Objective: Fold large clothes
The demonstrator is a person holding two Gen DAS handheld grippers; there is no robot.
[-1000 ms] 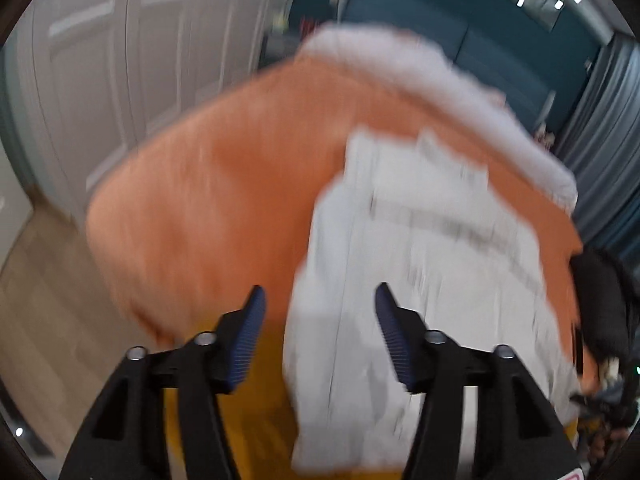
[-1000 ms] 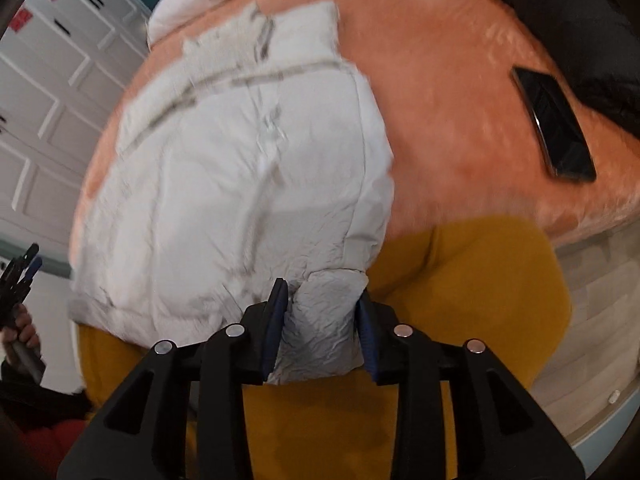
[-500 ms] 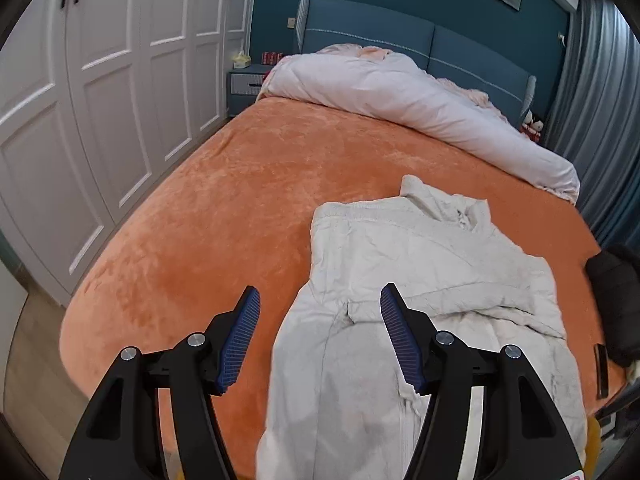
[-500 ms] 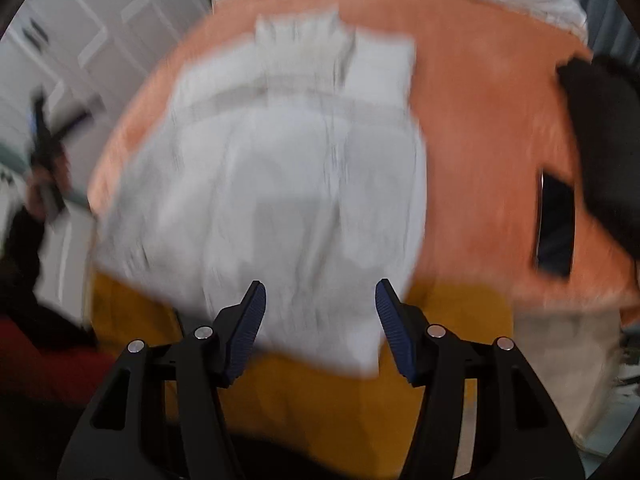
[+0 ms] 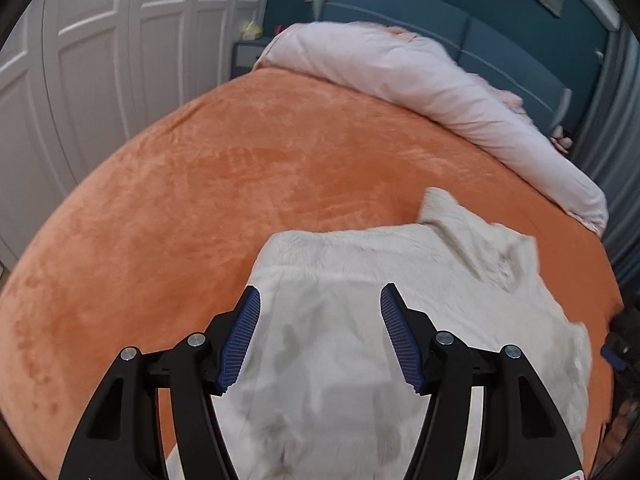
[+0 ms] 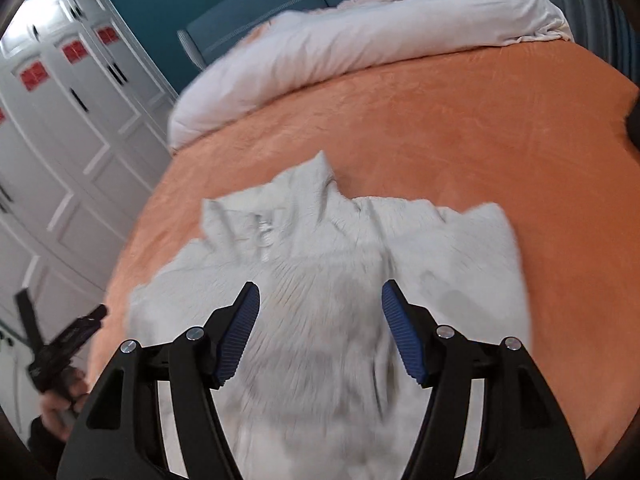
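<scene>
Orange bedspread (image 5: 224,184) carries the pale fleece jacket (image 6: 320,272), lying near the foot edge, collar away from me. Sleeves look tucked in; cross folds left, I reckon. My left gripper (image 5: 316,336) and right gripper (image 6: 318,332) both gape, empty. Hem cut off, blurred.

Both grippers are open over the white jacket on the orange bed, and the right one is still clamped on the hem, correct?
Not quite. The right gripper grips nothing: in the right wrist view its jaws stand wide apart above the jacket. The left gripper is open too, and the jacket does lie on the orange bed.
</scene>
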